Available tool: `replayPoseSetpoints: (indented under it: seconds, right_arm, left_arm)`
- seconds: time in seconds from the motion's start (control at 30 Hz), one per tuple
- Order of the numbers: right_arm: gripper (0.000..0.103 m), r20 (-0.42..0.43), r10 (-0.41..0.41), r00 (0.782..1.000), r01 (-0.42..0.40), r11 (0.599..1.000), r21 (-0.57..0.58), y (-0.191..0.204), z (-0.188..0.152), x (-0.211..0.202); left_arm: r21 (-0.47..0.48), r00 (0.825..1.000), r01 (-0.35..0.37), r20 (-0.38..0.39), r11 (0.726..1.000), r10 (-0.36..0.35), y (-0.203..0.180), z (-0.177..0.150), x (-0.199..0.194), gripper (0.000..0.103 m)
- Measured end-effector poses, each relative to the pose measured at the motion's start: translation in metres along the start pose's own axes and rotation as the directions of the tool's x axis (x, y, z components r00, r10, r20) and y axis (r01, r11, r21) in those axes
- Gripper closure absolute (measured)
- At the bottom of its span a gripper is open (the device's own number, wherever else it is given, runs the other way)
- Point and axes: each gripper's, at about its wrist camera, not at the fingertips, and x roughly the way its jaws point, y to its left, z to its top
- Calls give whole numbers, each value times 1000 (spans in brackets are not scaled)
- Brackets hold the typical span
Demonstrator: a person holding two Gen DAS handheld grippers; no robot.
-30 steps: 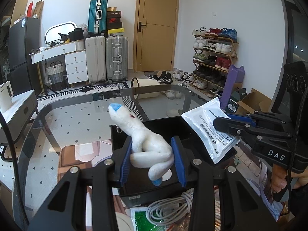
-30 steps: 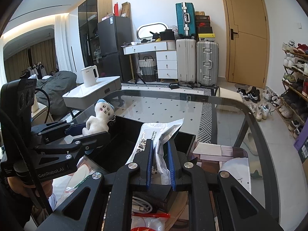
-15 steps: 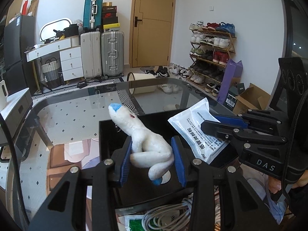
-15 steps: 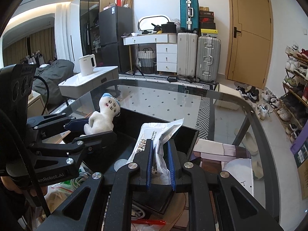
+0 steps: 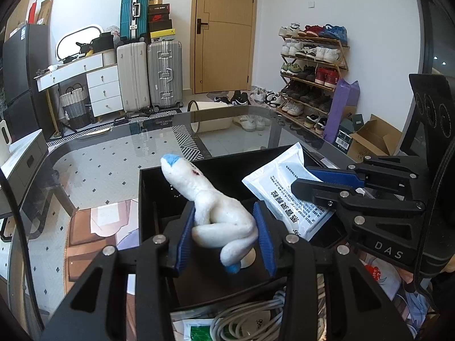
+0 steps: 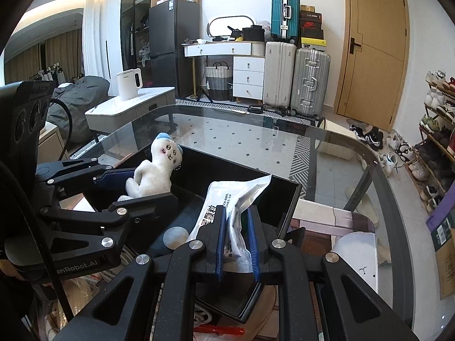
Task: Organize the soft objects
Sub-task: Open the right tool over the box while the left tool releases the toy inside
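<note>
My left gripper (image 5: pixel 224 234) is shut on a white plush doll with a blue cap (image 5: pixel 216 213) and holds it over an open black box (image 5: pixel 148 199). The doll also shows in the right wrist view (image 6: pixel 155 174), facing that camera. My right gripper (image 6: pixel 237 240) is shut on a white soft pouch with printed text (image 6: pixel 227 199), held over the same box (image 6: pixel 287 199). The pouch shows in the left wrist view (image 5: pixel 284 193), clamped by the right gripper (image 5: pixel 301 180). A small round pale pad (image 6: pixel 175 237) lies on the box floor.
The box stands on a glass table (image 5: pixel 113 153) with a rounded far edge. White cables (image 5: pixel 241 321) and a green packet (image 5: pixel 199 332) lie in front of the box. Red packaging (image 6: pixel 219 331) lies below the right gripper. Suitcases, a door and a shoe rack stand beyond.
Both grippers have moved forward and lower over the black box, still holding the doll and the pouch. The box now fills more of both views.
</note>
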Motion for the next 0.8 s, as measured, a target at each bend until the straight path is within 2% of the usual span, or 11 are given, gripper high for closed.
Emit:
replayPoseSetpoints:
  seconds: [0.17,0.23,0.27,0.33,0.37,0.4,0.43,0.47,0.53,0.67,0.8]
  right_arm:
    - [87,-6,-1,1000,1,1000,-6,2,1,3]
    - [81,-12,-6,1000,6,1000,-6,3,0,5]
    - [73,-5,0,1000,0,1000,-5,3,1,3]
    - [65,12,-11,1000,11,1000,-1,2,2,-1]
    - [60,18,-15,1000,15,1000,4,1,2,-3]
    - [57,28,-19,999,18,1000,13,-1,2,-8]
    - [49,37,-25,999,24,999,22,-4,2,-13]
    - [39,48,-31,998,29,999,38,-7,2,-18]
    - [25,69,-34,997,30,998,63,-12,0,-29]
    - [1,85,-16,996,10,997,74,-13,-7,-51]
    - [1,119,-7,993,3,1000,31,-3,-16,-73]
  left_arm:
    - [1,1000,-4,-5,1000,4,-1,0,1,60]
    - [6,1000,-7,-5,1000,7,-2,1,2,55]
    - [9,1000,-8,-4,1000,8,-4,2,1,53]
    - [9,1000,-11,4,1000,11,-5,2,-3,39]
    - [5,1000,-9,9,1000,9,-4,2,-5,38]
    - [-3,1000,-5,13,1000,5,-2,3,-8,32]
    - [-14,1000,-4,15,1000,4,-1,4,-12,21]
    - [-23,1000,-6,20,1000,7,1,4,-14,16]
    - [-37,999,-9,44,999,11,4,4,-24,2]
    - [-50,998,-14,67,999,18,8,5,-39,0]
    - [-60,996,-24,83,998,28,10,3,-57,0]
